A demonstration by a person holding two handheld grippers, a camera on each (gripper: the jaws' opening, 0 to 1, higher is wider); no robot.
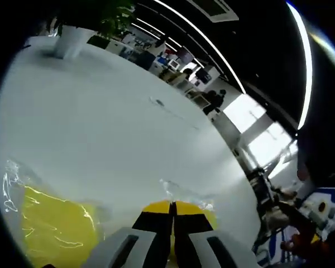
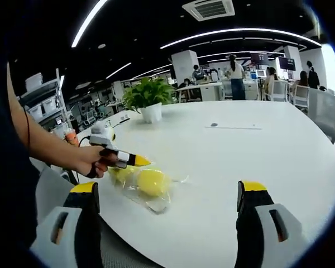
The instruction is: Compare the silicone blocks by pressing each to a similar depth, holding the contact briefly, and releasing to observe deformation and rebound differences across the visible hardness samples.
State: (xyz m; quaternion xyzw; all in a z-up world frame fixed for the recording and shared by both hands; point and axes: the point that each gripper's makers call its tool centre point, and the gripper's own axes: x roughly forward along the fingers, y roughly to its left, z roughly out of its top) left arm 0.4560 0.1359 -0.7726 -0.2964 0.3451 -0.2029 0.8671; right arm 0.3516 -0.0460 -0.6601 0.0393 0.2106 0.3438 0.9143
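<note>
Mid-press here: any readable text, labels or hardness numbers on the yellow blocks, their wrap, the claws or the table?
None readable.
Yellow blocks in clear wrap: no label or number shows.
Left claw, right claw: no markings.
Blue-and-white patch past the table: too blurred.

Bright ceiling strips [image 2: 234,40] — soft focus, edges warped — window glare.

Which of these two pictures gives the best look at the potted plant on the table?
The right gripper view: the potted plant stands whole there, green leaves above a white pot, at the far side of the white table. The left gripper view shows the plant at the picture's top edge, its leaves cut off.
</note>
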